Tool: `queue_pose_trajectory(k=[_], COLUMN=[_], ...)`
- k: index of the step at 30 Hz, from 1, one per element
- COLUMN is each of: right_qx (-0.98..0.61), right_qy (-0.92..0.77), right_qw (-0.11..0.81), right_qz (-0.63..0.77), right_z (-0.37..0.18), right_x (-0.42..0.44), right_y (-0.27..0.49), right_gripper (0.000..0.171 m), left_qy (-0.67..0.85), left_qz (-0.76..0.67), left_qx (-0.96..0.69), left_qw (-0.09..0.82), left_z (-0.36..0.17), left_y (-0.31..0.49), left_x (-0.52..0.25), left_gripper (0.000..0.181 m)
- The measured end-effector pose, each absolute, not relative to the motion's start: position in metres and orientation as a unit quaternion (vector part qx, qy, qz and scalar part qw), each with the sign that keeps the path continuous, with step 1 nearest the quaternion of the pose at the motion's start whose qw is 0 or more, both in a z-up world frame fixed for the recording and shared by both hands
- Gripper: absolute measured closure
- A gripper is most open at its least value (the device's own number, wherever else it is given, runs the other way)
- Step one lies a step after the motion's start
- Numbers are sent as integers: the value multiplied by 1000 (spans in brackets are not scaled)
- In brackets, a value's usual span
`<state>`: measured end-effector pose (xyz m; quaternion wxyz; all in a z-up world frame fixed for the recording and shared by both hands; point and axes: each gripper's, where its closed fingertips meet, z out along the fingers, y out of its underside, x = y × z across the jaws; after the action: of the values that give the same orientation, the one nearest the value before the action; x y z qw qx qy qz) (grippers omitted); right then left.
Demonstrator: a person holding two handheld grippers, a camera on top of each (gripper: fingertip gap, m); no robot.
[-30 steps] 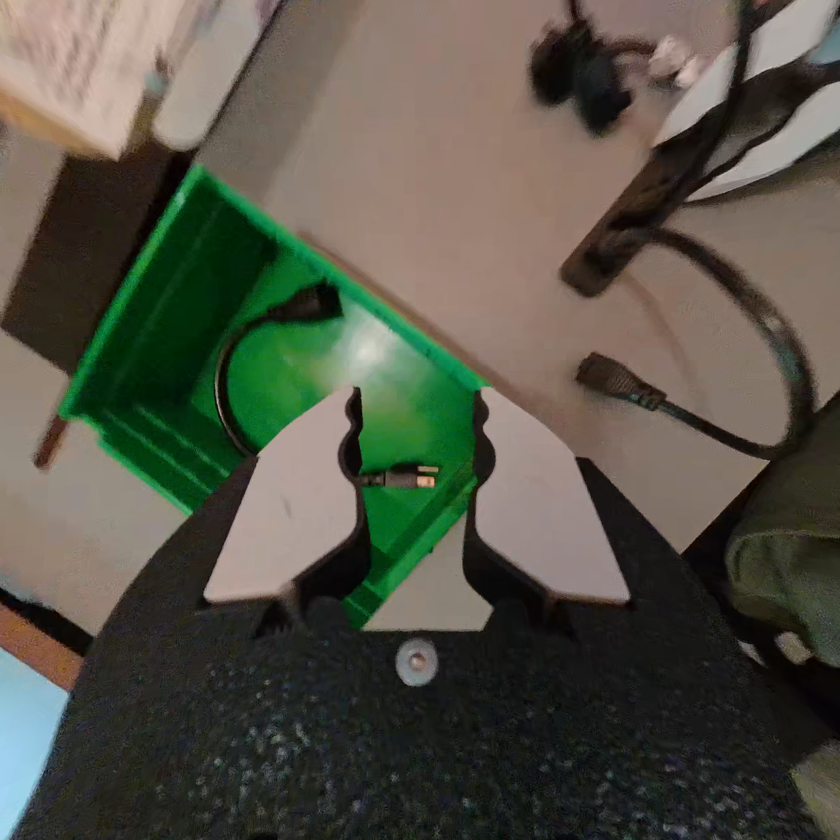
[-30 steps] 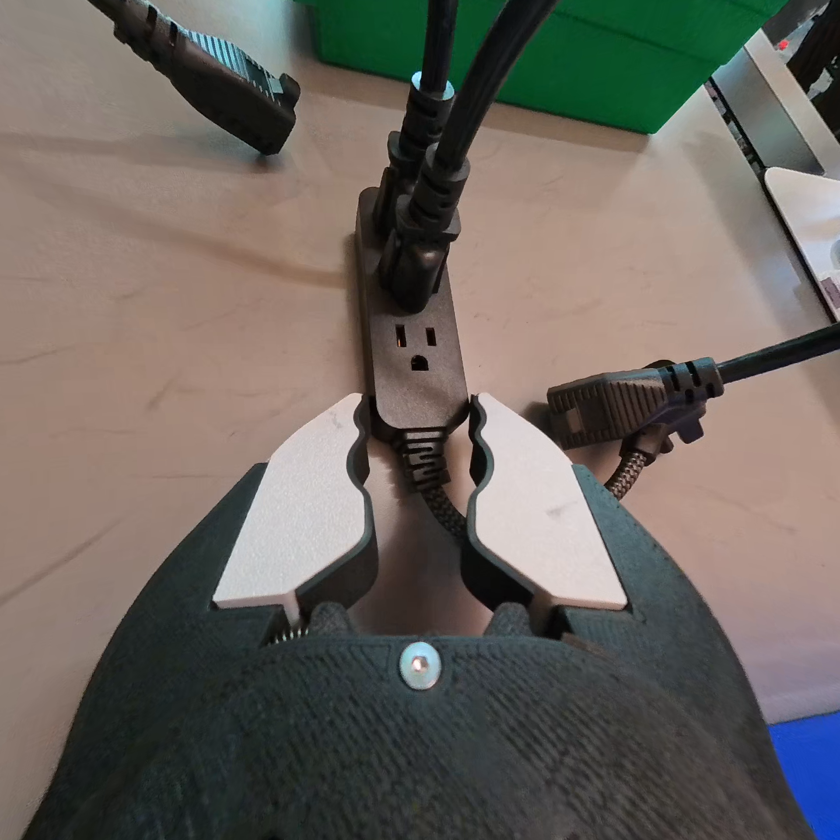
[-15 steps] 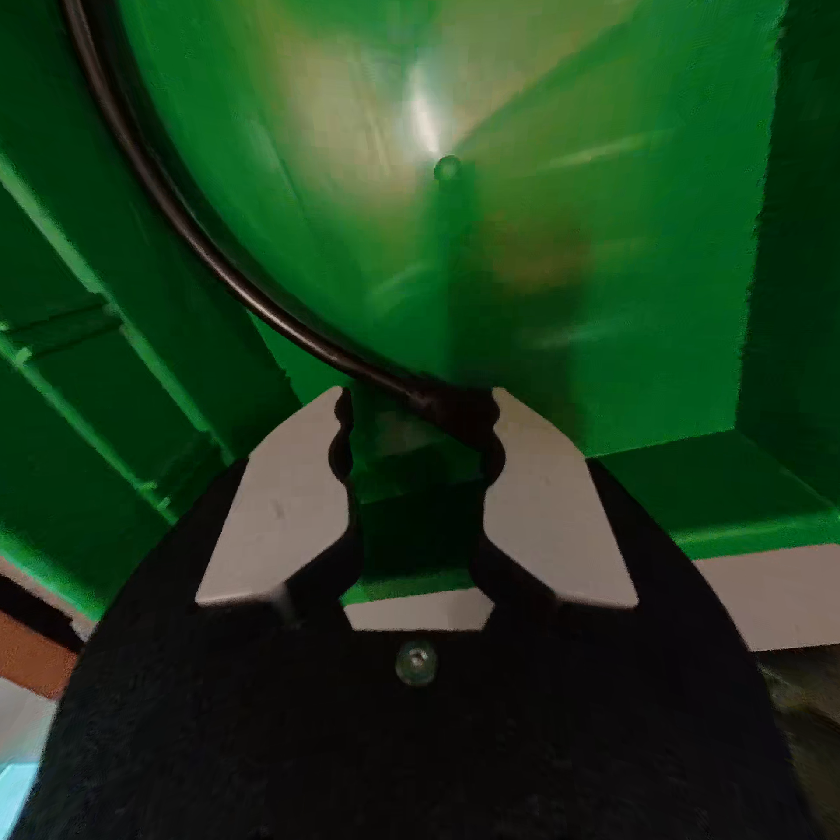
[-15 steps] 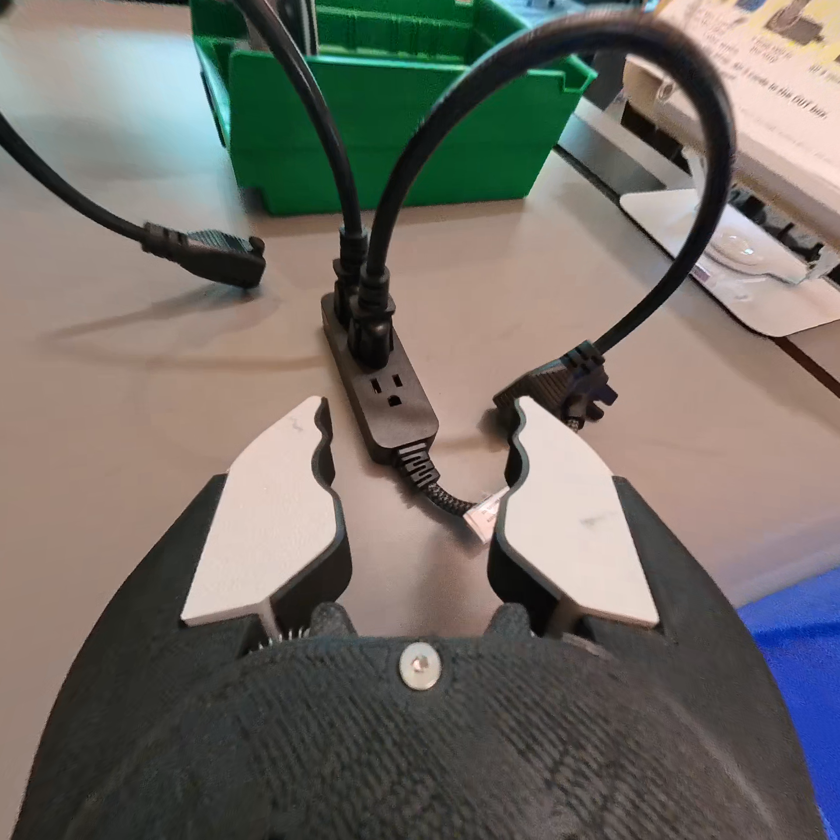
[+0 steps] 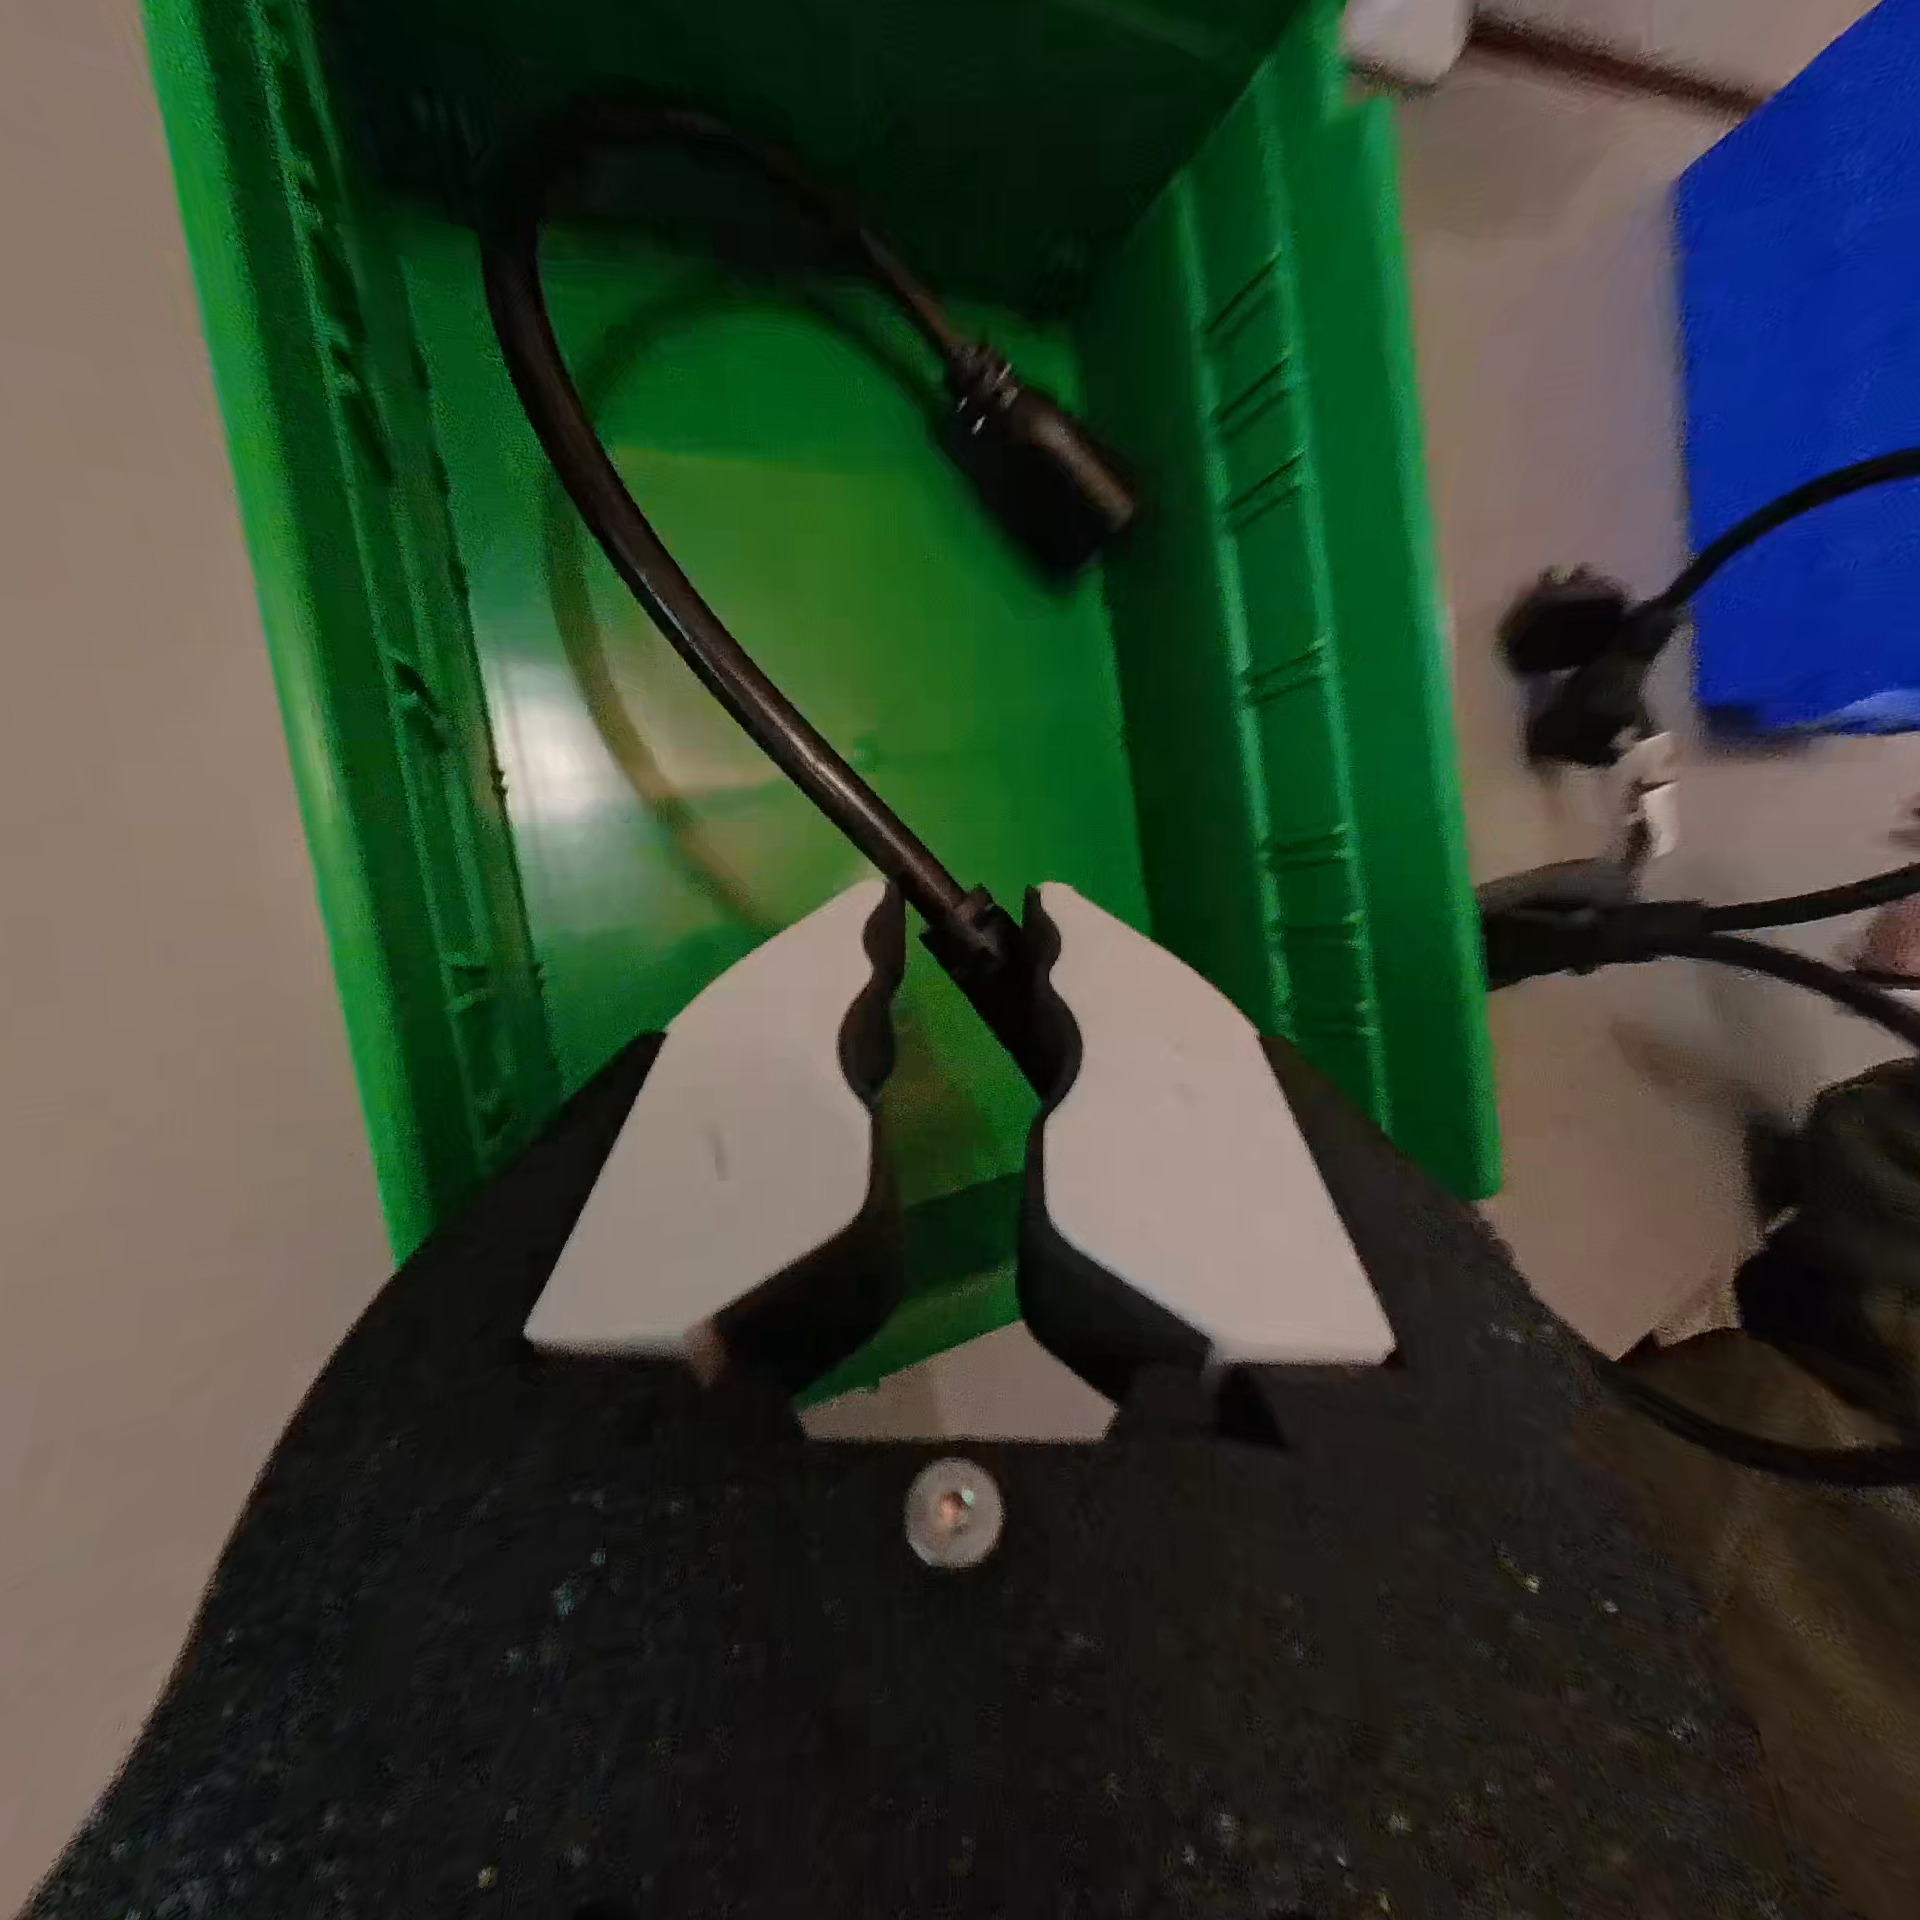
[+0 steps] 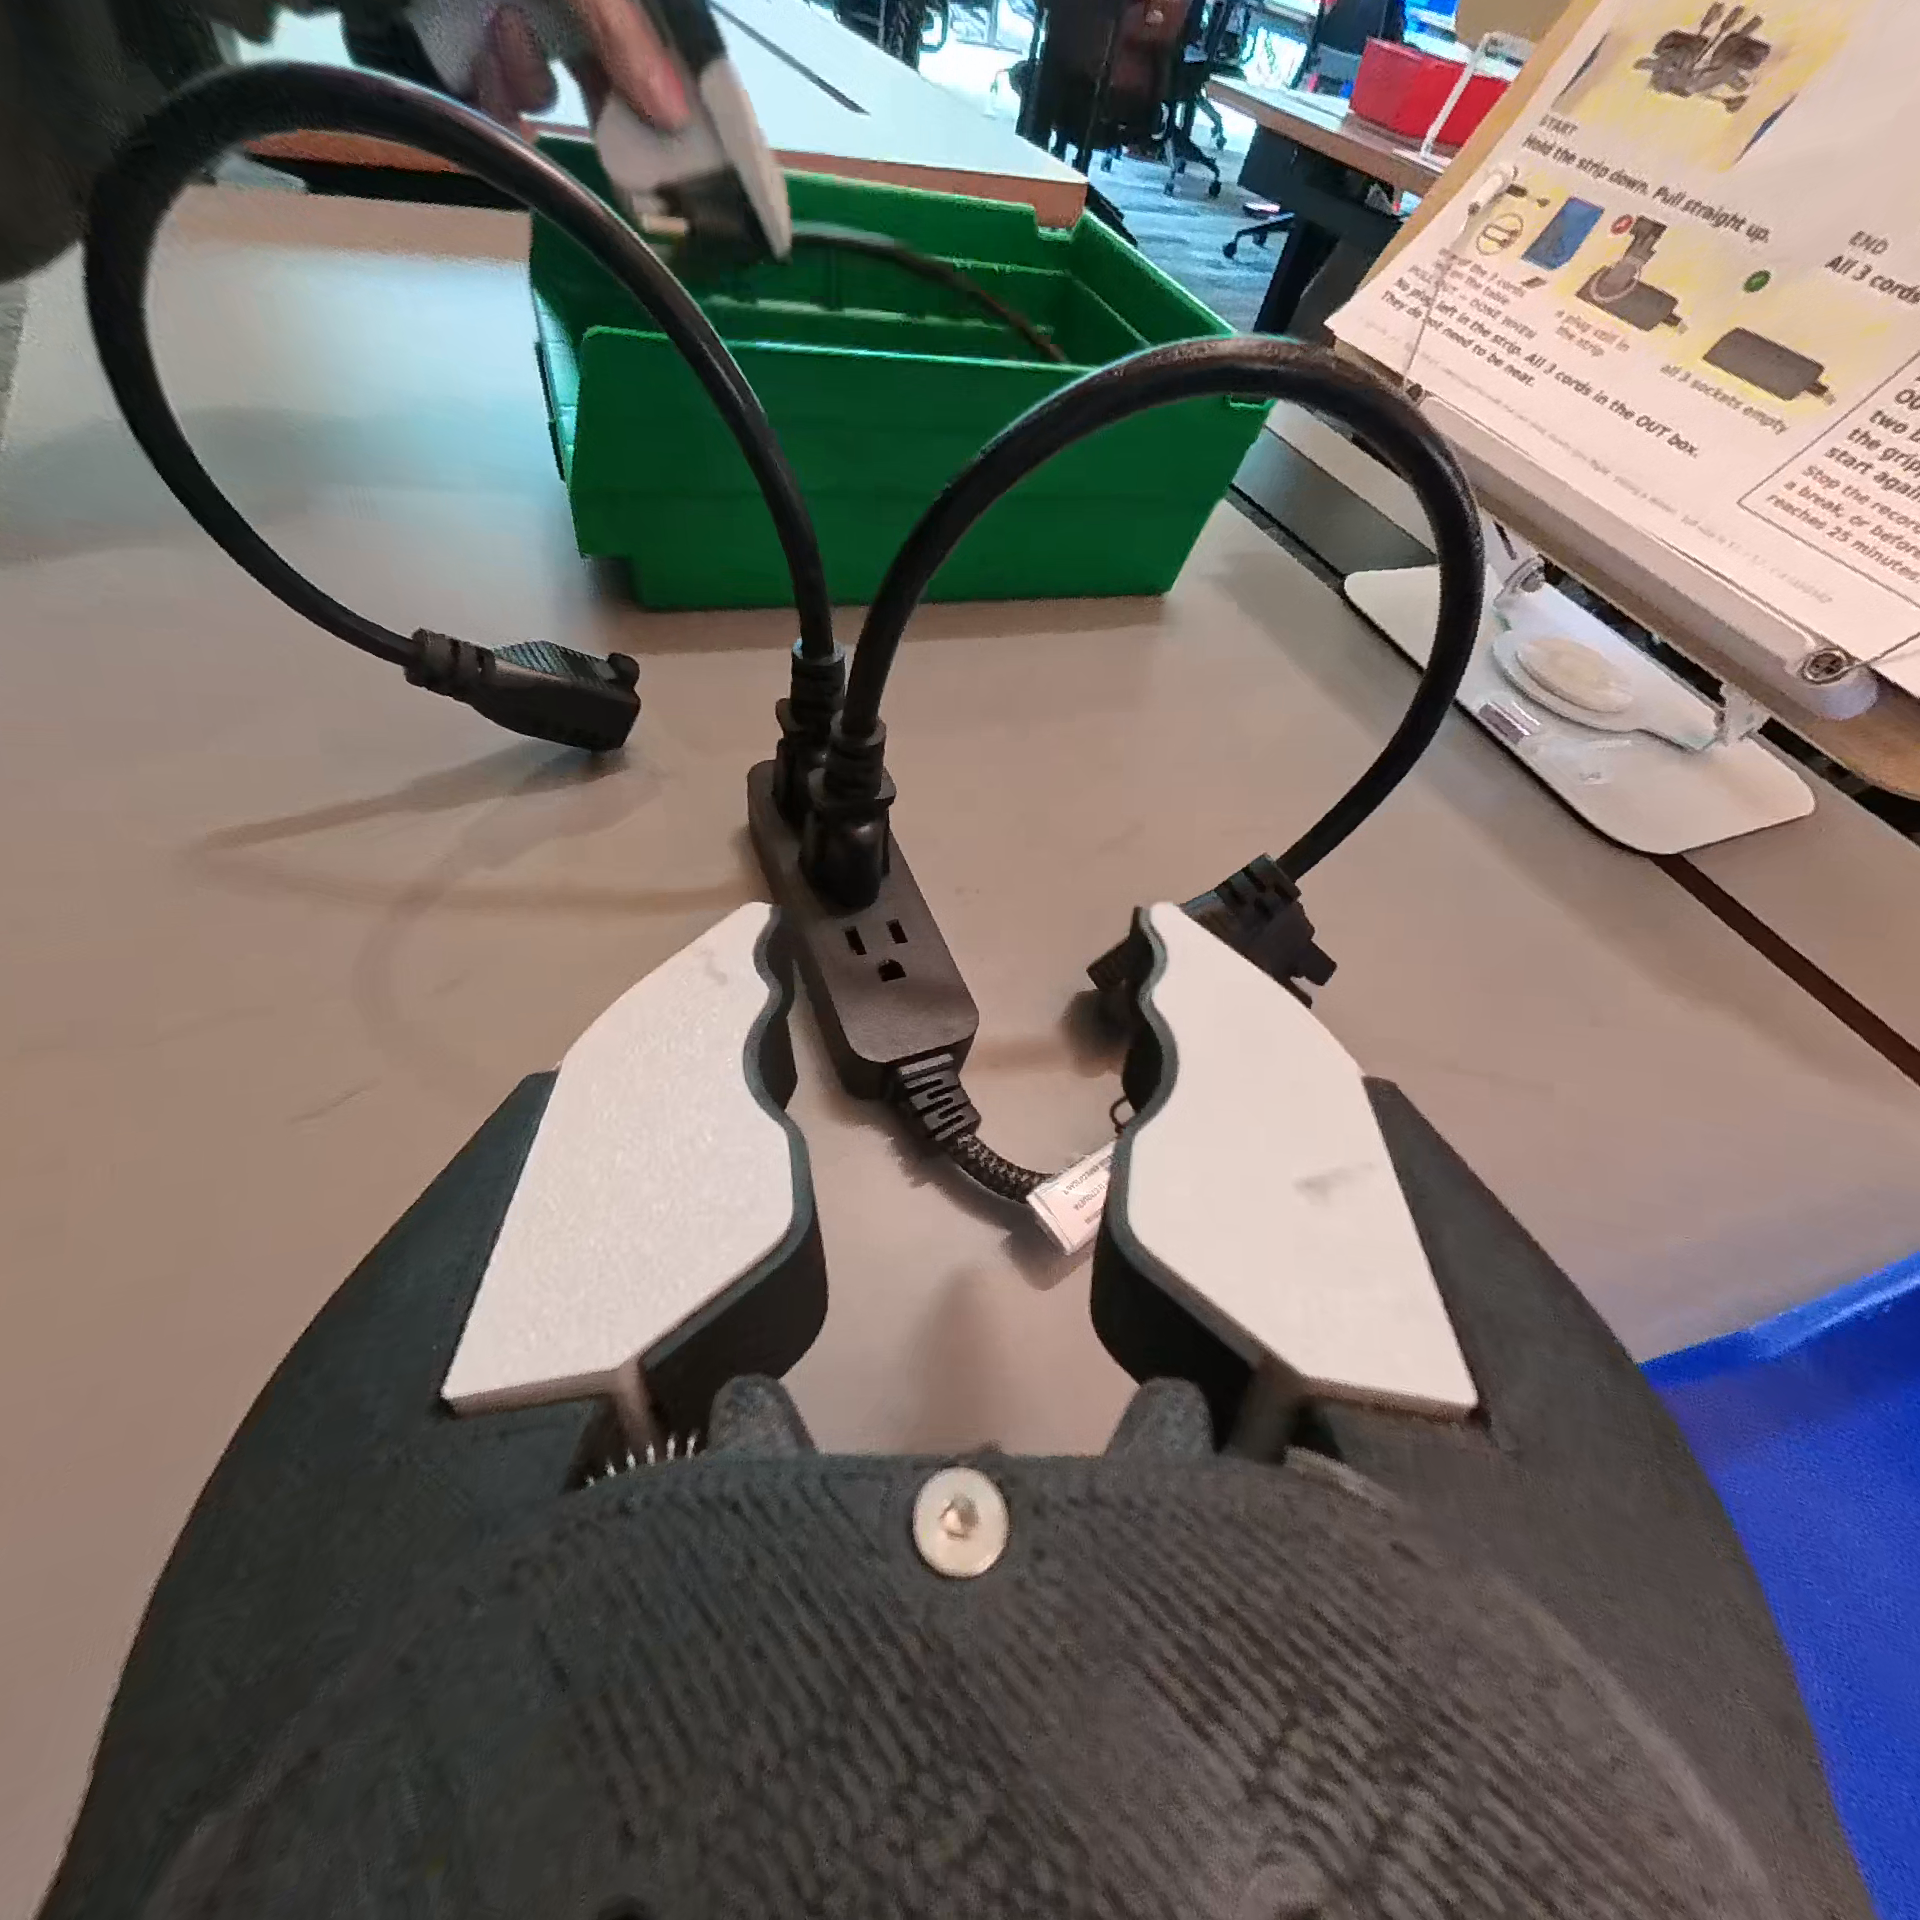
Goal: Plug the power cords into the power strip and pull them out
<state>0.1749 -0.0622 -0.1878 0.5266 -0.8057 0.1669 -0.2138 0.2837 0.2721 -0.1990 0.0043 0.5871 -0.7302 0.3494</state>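
Left wrist view: left hand-held gripper (image 5: 961, 914) has now pinched the black power cord (image 5: 665, 603) in the green plastic bin (image 5: 1299, 727), apparently. Right hand-held gripper (image 6: 956, 925) let go, gaping around the black power strip (image 6: 883, 966), third socket free.

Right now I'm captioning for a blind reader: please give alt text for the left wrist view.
The left tool grips a black power cord just behind its plug, over an open green plastic bin. The cord loops through the bin to its other connector. A blue bin and more black cords lie blurred at right.
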Motion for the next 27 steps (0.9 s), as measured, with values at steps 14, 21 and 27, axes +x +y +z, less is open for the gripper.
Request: queue_pose_trajectory(k=[14, 21, 27], right_qx=[-718, -638, -568], right_qy=[161, 190, 200], right_qw=[629, 713, 769], right_qz=[-249, -222, -215], right_z=[-106, -60, -27], right_x=[153, 138, 126], right_y=[-49, -40, -54], right_gripper=[113, 118, 121], left_qy=[-600, -479, -555], left_qz=[711, 847, 816], left_qx=[336, 205, 162], left_qw=[-148, -103, -15], left_z=[43, 89, 38], left_y=[157, 42, -51], left_x=[267, 199, 159], left_gripper=[169, 169, 170])
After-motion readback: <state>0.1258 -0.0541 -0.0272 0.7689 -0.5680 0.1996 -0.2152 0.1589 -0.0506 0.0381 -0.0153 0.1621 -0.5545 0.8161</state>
